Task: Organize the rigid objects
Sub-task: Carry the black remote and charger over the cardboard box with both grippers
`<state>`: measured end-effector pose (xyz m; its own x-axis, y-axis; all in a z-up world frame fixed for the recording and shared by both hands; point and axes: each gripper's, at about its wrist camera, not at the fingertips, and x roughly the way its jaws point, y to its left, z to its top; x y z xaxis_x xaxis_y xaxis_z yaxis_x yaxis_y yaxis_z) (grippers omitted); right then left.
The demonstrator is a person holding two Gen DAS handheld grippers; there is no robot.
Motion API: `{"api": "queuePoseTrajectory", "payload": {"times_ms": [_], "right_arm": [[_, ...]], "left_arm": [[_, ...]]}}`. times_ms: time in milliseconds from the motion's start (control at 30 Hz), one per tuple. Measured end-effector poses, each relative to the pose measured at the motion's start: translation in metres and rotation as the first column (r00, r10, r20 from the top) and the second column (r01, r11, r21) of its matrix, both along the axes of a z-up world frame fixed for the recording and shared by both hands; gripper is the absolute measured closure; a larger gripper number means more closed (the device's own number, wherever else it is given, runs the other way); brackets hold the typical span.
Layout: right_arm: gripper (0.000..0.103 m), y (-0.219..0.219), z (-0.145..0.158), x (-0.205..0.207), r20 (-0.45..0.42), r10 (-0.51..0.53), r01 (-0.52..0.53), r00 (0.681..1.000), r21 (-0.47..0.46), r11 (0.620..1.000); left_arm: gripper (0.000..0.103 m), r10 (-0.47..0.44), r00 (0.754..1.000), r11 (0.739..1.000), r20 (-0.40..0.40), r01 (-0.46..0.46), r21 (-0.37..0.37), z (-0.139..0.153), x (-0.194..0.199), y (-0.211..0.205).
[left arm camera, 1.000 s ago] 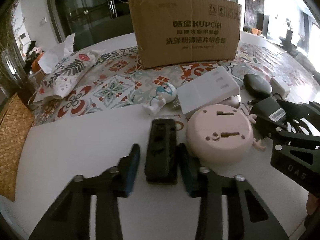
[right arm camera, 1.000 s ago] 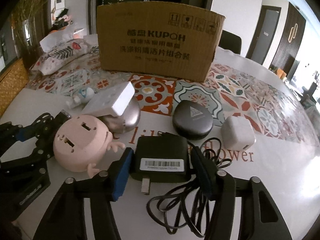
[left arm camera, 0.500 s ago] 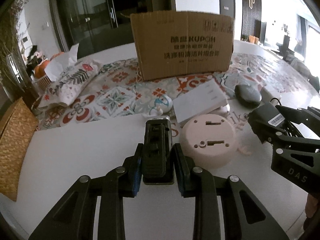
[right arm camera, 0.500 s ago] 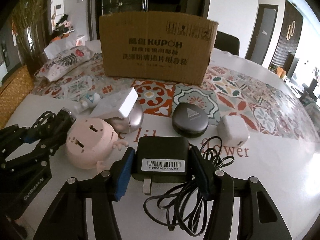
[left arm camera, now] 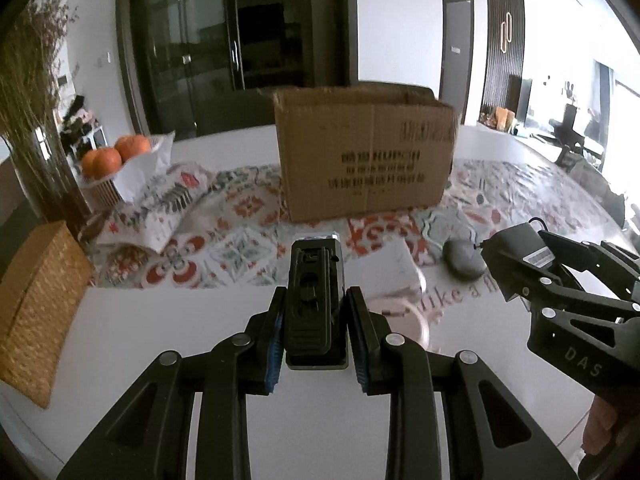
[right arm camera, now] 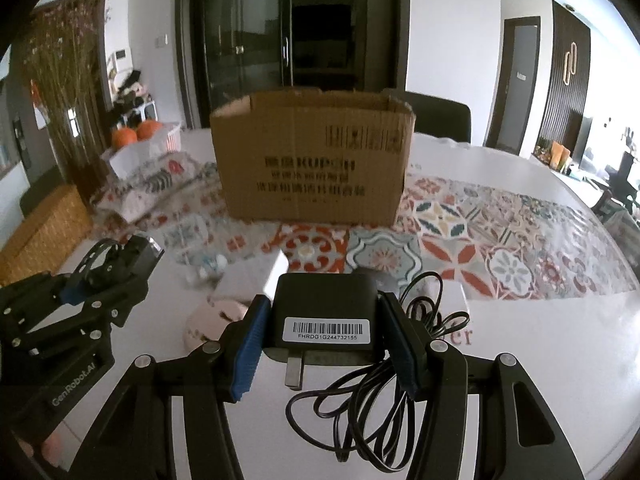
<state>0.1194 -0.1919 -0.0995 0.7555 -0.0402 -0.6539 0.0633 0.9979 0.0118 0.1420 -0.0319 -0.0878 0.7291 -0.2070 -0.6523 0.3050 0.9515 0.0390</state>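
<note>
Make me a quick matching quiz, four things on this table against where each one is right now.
Things:
1. black power adapter
2. narrow black device
3. cardboard box
4. woven basket

Places:
A. standing on the patterned cloth
B. between the left gripper's fingers
C. at the table's left edge
D. between the right gripper's fingers

Pairs: 1-D, 2-B, 3-A, 4-C

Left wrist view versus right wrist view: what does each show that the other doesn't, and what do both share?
Only the left wrist view shows the left gripper head-on, jaws shut on a black device. Only the right wrist view shows the barcode label facing the camera and the coiled cable of the black adapter, clamped by the right gripper. Both show the cardboard box, oranges and patterned cloth.
</note>
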Motion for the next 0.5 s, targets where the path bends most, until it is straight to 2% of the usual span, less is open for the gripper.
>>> {"api": "queuePoseTrajectory", "payload": {"times_ms": [167,500], "right_arm": [[0.047,0.000,0.020,0.005,0.040,0.006,-0.006,0.999,0.005,1.000],[0.047,-0.014,0.056,0.028,0.109,-0.004,0.000,0.994,0.042,0.999]], "left_arm": [[0.074,-0.002,1.000,1.000,0.029,0.003,-0.004,0.019,0.008,-0.003],[0.074,-0.022,0.990,1.000,0.138,0.020,0.018,0.063,0.034,-0.019]]}}
